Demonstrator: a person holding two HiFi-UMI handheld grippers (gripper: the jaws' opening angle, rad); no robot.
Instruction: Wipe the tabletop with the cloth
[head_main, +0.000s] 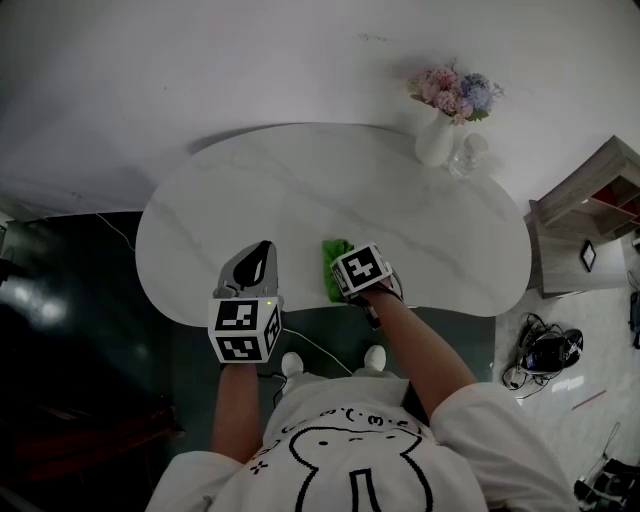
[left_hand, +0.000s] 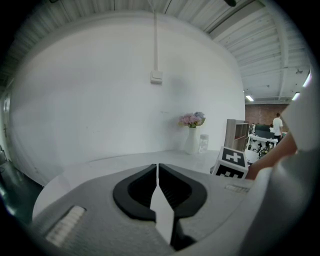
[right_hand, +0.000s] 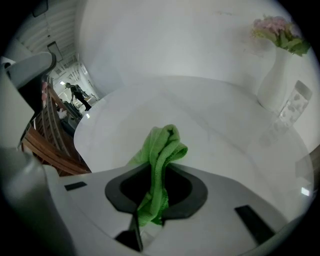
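Observation:
A green cloth (right_hand: 161, 160) is pinched between the jaws of my right gripper (right_hand: 156, 172), bunched up and sticking out over the white tabletop (right_hand: 200, 115). From the head view the cloth (head_main: 334, 266) lies near the table's front edge, just left of my right gripper (head_main: 345, 262). My left gripper (head_main: 262, 250) hovers above the front edge of the tabletop (head_main: 300, 190), to the left of the cloth. In its own view the left gripper (left_hand: 158, 170) has its jaws pressed together with nothing between them.
A white vase of pink and blue flowers (head_main: 441, 118) and a clear glass jar (head_main: 465, 156) stand at the table's far right. A wooden shelf (head_main: 590, 215) sits to the right, with cables and gear (head_main: 545, 352) on the floor. A white wall (head_main: 250, 60) runs behind.

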